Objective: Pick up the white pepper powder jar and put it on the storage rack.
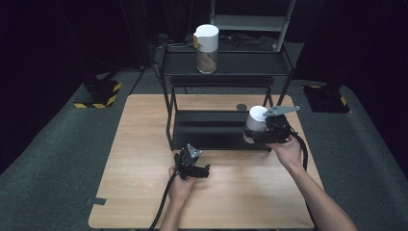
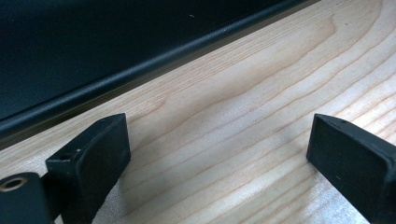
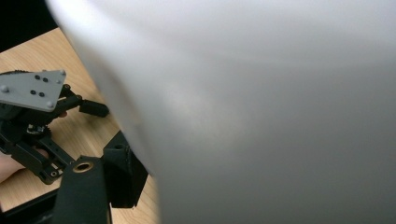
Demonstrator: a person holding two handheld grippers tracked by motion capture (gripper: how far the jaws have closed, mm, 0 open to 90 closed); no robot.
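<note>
While clamped in the right gripper (image 1: 262, 132), smooth white cylindrical canister (image 1: 257, 119).

Bare desk (image 1: 144, 192) lies open around the left gripper (image 1: 204, 171); ahead, the black shelf rack (image 1: 171, 120) blocks passage, its lower shelf crowded by the white canister (image 1: 256, 119).

My left gripper (image 1: 204, 169) hangs low over the near middle, jaws spread wide with nothing between them, forearm coming straight up from below. My right gripper (image 1: 262, 131) reaches farther forward on an outstretched arm, its jaws pressed against something they hold.
</note>
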